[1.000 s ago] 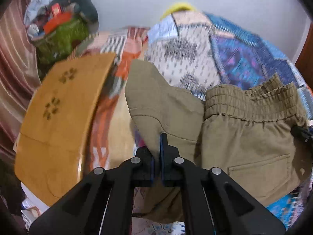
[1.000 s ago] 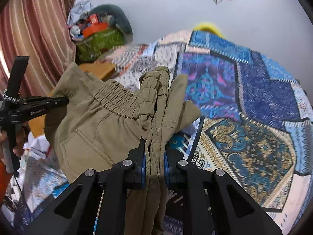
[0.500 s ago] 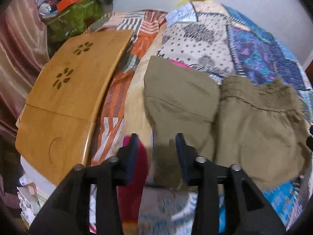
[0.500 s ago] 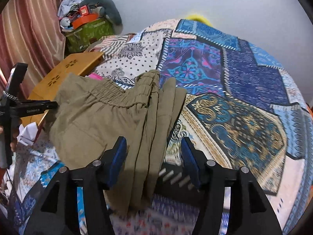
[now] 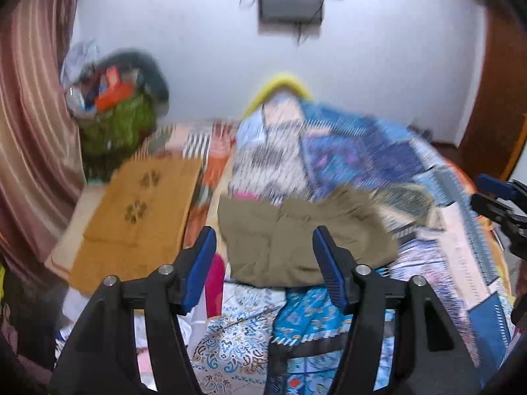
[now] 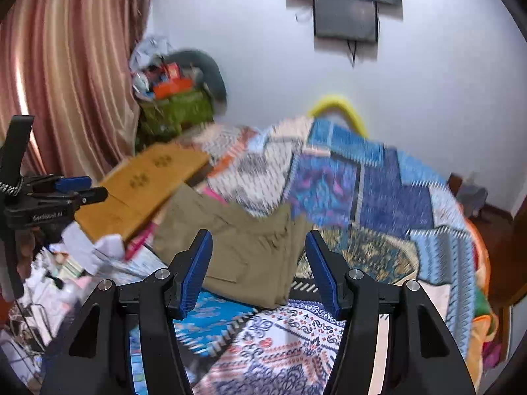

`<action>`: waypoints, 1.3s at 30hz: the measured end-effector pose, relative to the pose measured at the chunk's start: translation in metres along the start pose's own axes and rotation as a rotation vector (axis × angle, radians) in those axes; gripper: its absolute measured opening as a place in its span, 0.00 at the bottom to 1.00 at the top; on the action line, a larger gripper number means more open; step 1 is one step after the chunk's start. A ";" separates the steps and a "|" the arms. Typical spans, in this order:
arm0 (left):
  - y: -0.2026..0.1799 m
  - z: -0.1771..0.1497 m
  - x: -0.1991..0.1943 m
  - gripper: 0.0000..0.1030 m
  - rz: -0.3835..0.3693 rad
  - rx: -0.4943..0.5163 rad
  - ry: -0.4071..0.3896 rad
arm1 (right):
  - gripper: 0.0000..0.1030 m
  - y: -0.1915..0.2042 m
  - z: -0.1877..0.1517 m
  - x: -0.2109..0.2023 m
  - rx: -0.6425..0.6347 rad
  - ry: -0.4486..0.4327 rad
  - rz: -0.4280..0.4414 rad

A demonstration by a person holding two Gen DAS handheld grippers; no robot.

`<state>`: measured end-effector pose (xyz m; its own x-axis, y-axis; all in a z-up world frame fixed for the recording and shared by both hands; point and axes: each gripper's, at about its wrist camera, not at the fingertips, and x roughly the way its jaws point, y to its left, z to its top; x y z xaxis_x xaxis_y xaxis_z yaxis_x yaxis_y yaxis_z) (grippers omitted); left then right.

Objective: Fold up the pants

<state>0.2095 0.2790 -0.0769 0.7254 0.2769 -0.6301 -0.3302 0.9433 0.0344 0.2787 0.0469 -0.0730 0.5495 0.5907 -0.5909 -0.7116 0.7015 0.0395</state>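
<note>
1. Where the bed meets its left edge, the olive-khaki cotton pants [image 5: 296,240] lie folded into a compact, roughly square bundle on the blue patterned patchwork bedspread [image 5: 362,151]; the bundle rests free, touched by neither tool.
2. Left gripper [image 5: 265,260]: black frame, blue-padded fingers [image 5: 201,263] spread wide apart and holding nothing, raised above the near edge of the bundle. In the right wrist view it [image 6: 82,191] shows at the far left, clear of the cloth.
3. Right gripper [image 6: 258,263]: same build, blue-padded fingers [image 6: 321,271] likewise released and carrying nothing, hanging above the bundle's near right corner. In the left wrist view it [image 5: 494,197] appears at the far right margin, well apart from the pants.
4. Pants, right wrist view [image 6: 243,247]: layered fold edges visible along the right side; finer detail lost to motion blur.
5. Flat honey-coloured wooden lap tray [image 5: 131,214] with flower-shaped cut-outs: lies left of the pants, beside the bed edge.
6. Green bag heaped with mixed clutter [image 5: 118,121]: stands in the far left corner, next to the pink striped curtain [image 5: 29,131].
7. Dark wall-mounted screen [image 6: 344,3]: high on the pale wall beyond the bed.
8. Yellow curved object [image 5: 280,85]: at the far end of the bed; identity unclear.
</note>
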 end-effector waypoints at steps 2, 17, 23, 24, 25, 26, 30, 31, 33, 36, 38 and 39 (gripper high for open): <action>-0.011 0.003 -0.041 0.61 0.000 0.030 -0.077 | 0.53 0.009 0.006 -0.029 -0.010 -0.055 0.005; -0.053 -0.053 -0.240 0.70 -0.001 0.018 -0.472 | 0.53 0.080 -0.016 -0.203 -0.100 -0.430 0.032; -0.068 -0.082 -0.256 0.79 0.022 0.036 -0.518 | 0.54 0.096 -0.038 -0.222 -0.094 -0.484 0.017; -0.069 -0.086 -0.258 0.82 0.016 0.037 -0.520 | 0.59 0.098 -0.041 -0.222 -0.093 -0.483 0.010; -0.070 -0.090 -0.259 0.82 0.012 0.038 -0.518 | 0.64 0.098 -0.044 -0.223 -0.090 -0.484 0.001; -0.070 -0.092 -0.260 0.83 0.010 0.036 -0.516 | 0.74 0.100 -0.047 -0.224 -0.087 -0.489 -0.012; -0.072 -0.101 -0.267 0.95 -0.010 0.018 -0.517 | 0.82 0.103 -0.057 -0.231 -0.073 -0.499 -0.049; -0.072 -0.103 -0.269 0.96 -0.011 0.010 -0.524 | 0.84 0.104 -0.058 -0.230 -0.067 -0.493 -0.056; -0.072 -0.105 -0.272 1.00 -0.020 0.005 -0.533 | 0.96 0.104 -0.061 -0.230 -0.054 -0.489 -0.061; -0.073 -0.108 -0.276 1.00 -0.036 -0.001 -0.535 | 0.99 0.104 -0.064 -0.232 -0.043 -0.493 -0.068; -0.074 -0.109 -0.278 1.00 -0.032 0.001 -0.537 | 0.99 0.105 -0.067 -0.236 -0.035 -0.493 -0.068; -0.075 -0.112 -0.279 1.00 -0.030 0.002 -0.539 | 0.99 0.105 -0.067 -0.237 -0.030 -0.493 -0.063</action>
<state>-0.0355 0.1102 0.0097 0.9418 0.3042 -0.1433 -0.3040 0.9524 0.0244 0.0448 -0.0462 0.0168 0.7283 0.6708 -0.1400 -0.6787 0.7344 -0.0119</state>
